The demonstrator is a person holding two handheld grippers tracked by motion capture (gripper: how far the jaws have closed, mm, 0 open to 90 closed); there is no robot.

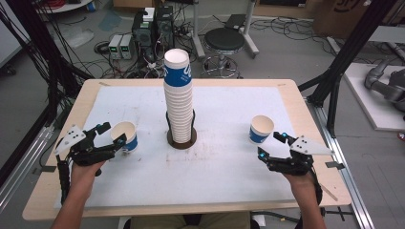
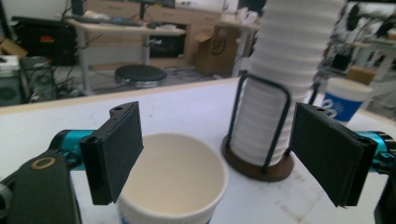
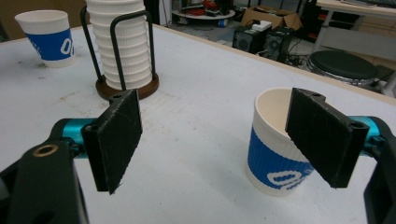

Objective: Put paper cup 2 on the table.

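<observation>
Two loose cups are seen from the high view, either side of the cup stack [image 1: 178, 98] in its holder: left cup [image 1: 125, 136] against the left gripper [image 1: 111, 133], right cup [image 1: 261, 129] just beyond the right gripper [image 1: 272, 144]; both grippers are spread wide, nothing held.

Left gripper view: the left cup [image 2: 173, 179] is framed between parted jaws, stack [image 2: 285, 79] behind it.

Right gripper view: the right cup [image 3: 275, 149] is overlapped by one jaw, ungripped; stack [image 3: 122, 46] far left.
</observation>
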